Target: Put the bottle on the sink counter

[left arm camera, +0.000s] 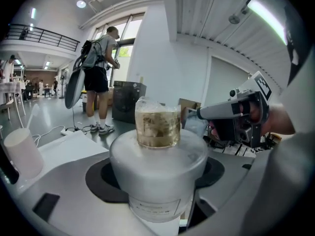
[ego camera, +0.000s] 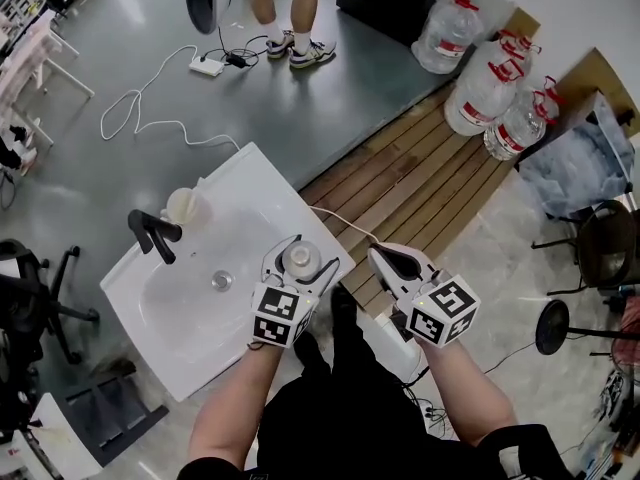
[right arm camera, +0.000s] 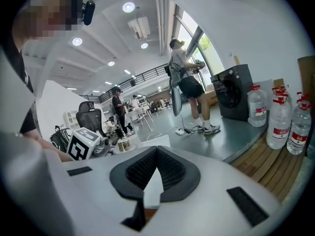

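The left tongs (ego camera: 303,254) are clamped on the bottle (left arm camera: 157,166) right at the sink bench (ego camera: 255,183)'s near rim, right tongs (right arm camera: 156,154) shut and empty alongside, so I reckon it just needs lowering flat, then letting go.

So here's how we're set up: both bare forearms reach forward and down, side by side. Our left forearm (ego camera: 232,400) ends in the left gripper (ego camera: 301,261). Its jaws are spread wide and pressed against both sides of the bottle (left arm camera: 157,166), which stands upright between the pads. The left cube (ego camera: 280,316) with the square markers faces up at us. Our right forearm (ego camera: 468,386) angles in a bit. The right gripper (ego camera: 384,259) sits just beside the left one without touching it, jaws closed together with nothing in them. The right cube (ego camera: 445,313) is tilted up toward us too. Both grippers point away from our body.
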Available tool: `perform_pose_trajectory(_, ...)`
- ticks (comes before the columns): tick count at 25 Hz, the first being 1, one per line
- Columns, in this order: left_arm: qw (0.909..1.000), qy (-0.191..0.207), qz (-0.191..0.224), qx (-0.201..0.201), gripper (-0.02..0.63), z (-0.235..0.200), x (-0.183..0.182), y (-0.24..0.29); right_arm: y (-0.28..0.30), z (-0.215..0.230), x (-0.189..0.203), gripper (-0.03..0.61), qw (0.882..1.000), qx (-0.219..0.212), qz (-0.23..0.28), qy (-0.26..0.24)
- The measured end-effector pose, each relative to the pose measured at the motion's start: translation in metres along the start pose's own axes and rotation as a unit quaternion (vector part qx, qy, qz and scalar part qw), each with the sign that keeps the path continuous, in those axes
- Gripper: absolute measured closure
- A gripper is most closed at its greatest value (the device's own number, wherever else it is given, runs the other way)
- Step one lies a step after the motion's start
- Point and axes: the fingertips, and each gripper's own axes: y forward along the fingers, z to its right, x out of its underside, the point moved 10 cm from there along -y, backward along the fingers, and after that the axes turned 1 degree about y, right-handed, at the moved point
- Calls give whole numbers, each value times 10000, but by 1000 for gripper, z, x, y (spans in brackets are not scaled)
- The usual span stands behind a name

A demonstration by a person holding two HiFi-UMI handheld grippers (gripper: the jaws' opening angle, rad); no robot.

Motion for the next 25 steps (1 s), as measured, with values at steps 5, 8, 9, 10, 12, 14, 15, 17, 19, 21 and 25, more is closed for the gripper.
perform_pose_trajectory(5,9999,-95,-108,-8,272,1,10,16,-5,4,8,565,9999,81,-65,75)
perform_pose_trajectory(8,9998,-31,-167,36,272,3,16,24,-7,6,11,565,9998,119,-83,99)
perform_pose_trajectory(9,9998,-17,-182,49,272,3,18,26,-7,7,12,565,9998,128,-84,106)
perform_pose_trajectory(10,9998,-13,-202,62,272,3,20,27,-7,7,12,565,9998,135,-85,110)
perform_pose_trajectory(12,9997,-3,-227,88,272,4,23,30,-8,8,12,565,9998,149,-90,118)
perform_pose_trajectory(14,9996,21,-253,101,272,5,26,35,-9,10,12,565,9997,168,-103,122)
perform_pose_trajectory(15,9996,25,-278,108,272,7,28,37,-10,11,12,565,9997,184,-114,123)
perform_pose_trajectory(17,9994,73,-324,136,272,9,31,41,-12,14,13,565,9996,224,-133,135)
perform_pose_trajectory(19,9991,169,-355,165,272,11,31,44,-14,16,14,565,9995,260,-138,152)
perform_pose_trajectory(21,9988,236,-388,175,272,13,31,48,-15,19,13,565,9994,282,-140,168)
perform_pose_trajectory(25,9985,267,-443,176,272,15,32,55,-18,25,14,565,9992,313,-157,205)
